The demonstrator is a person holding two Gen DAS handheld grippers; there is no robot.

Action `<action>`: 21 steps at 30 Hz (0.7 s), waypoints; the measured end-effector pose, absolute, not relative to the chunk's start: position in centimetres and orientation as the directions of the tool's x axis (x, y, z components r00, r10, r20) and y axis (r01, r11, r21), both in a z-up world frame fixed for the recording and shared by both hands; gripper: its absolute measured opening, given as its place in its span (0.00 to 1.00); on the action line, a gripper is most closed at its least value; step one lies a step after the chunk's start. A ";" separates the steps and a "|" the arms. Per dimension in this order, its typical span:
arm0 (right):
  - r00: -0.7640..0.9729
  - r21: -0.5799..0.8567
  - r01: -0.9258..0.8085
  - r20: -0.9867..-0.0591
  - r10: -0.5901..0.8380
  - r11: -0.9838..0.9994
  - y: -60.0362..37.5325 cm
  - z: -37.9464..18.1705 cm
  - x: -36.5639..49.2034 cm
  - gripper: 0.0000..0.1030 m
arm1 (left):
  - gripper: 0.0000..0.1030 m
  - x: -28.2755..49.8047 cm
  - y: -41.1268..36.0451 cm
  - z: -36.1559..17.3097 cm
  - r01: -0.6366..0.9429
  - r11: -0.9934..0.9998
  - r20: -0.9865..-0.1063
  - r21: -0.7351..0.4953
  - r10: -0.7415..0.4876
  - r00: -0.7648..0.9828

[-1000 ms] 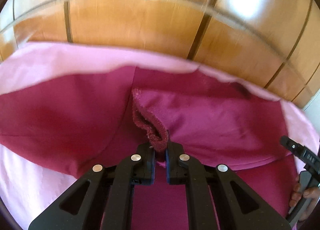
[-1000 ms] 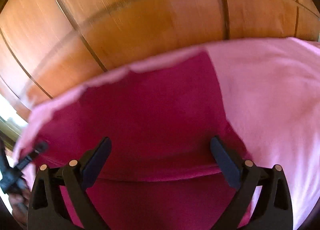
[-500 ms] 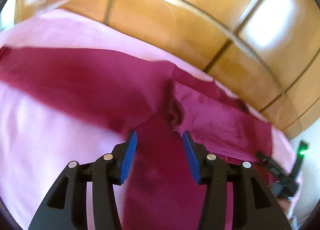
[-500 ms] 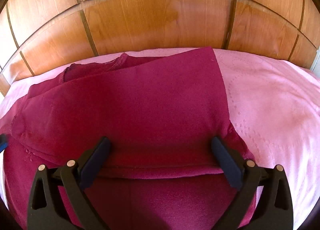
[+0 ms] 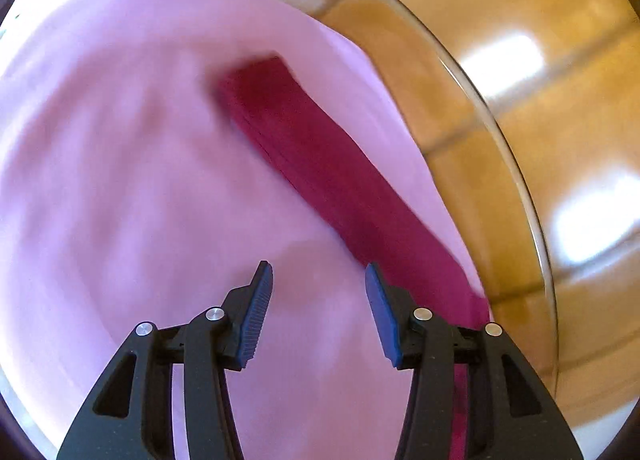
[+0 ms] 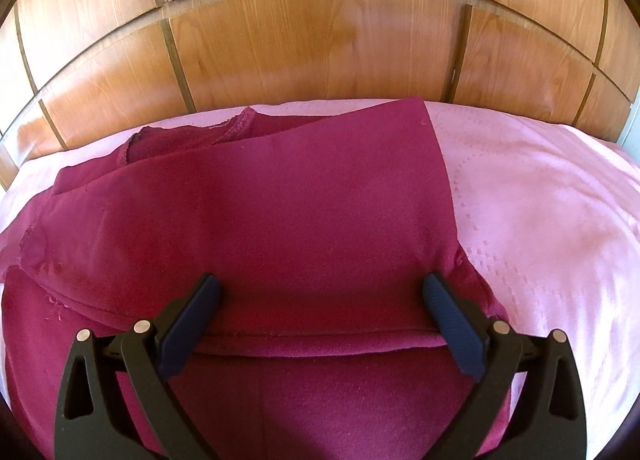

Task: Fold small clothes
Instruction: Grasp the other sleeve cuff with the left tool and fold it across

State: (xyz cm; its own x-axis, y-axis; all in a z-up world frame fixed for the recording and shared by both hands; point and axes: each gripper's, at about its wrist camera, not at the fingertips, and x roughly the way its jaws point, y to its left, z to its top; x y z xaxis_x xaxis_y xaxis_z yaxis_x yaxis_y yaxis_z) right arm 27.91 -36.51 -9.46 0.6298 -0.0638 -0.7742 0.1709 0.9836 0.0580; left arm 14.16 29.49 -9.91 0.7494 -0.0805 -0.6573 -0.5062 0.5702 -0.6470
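A dark magenta garment [image 6: 288, 219] lies on the pink bed cover, its body folded over with a straight hem edge running across just in front of my right gripper [image 6: 318, 292]. That gripper hangs wide open over the fold, nothing between its pads. In the left wrist view one long sleeve of the garment [image 5: 320, 163] stretches flat across the cover toward the upper left, blurred by motion. My left gripper [image 5: 318, 280] stands open above bare pink cover just left of the sleeve, holding nothing.
The pink bed cover [image 5: 120, 199] spreads wide to the left of the sleeve, and to the right of the garment [image 6: 540, 211]. A wooden panelled headboard [image 6: 312, 39] rises right behind the bed edge.
My left gripper let go of the garment's edge, opened, and swung away to the left over the sleeve and pink cover. The right gripper stayed open over the fold.
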 end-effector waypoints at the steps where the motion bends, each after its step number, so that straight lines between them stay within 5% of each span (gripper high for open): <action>1: 0.630 0.058 0.171 -0.774 -0.064 0.984 -36.5 -9.5 27.9 0.98 | 0.46 14.3 30.6 -9.9 -0.520 0.555 -0.661 -0.649 -0.073 0.747; 10: 0.627 0.035 0.174 -0.774 -0.083 0.984 -36.2 -9.5 28.0 0.98 | 0.43 18.3 37.8 -11.3 -0.624 0.473 -0.697 -0.621 0.030 0.716; 12: 0.628 0.033 0.176 -0.773 -0.086 0.984 -36.2 -9.5 28.0 0.98 | 0.36 19.0 38.3 -11.4 -0.637 0.475 -0.703 -0.607 0.052 0.709; 14: 0.628 0.030 0.177 -0.773 -0.089 0.984 -36.1 -9.5 28.0 0.98 | 0.10 20.0 38.3 -11.4 -0.648 0.501 -0.720 -0.573 0.069 0.690; 15: 0.627 0.028 0.177 -0.773 -0.091 0.984 -36.1 -9.5 28.1 0.98 | 0.06 20.1 38.3 -11.3 -0.648 0.511 -0.725 -0.565 0.068 0.686; 21: 0.628 0.023 0.177 -0.773 -0.095 0.984 -36.1 -9.6 28.2 0.98 | 0.06 20.0 35.0 -7.5 -0.497 0.605 -0.628 -0.622 -0.006 0.778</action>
State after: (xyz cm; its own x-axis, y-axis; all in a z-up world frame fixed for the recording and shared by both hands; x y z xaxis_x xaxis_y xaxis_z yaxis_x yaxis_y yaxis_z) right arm 28.20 -36.12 -9.64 0.6276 -0.0950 -0.7727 0.1772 0.9839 0.0229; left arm 19.95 34.98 -7.54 0.7784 -0.0064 -0.6278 -0.4969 0.6050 -0.6222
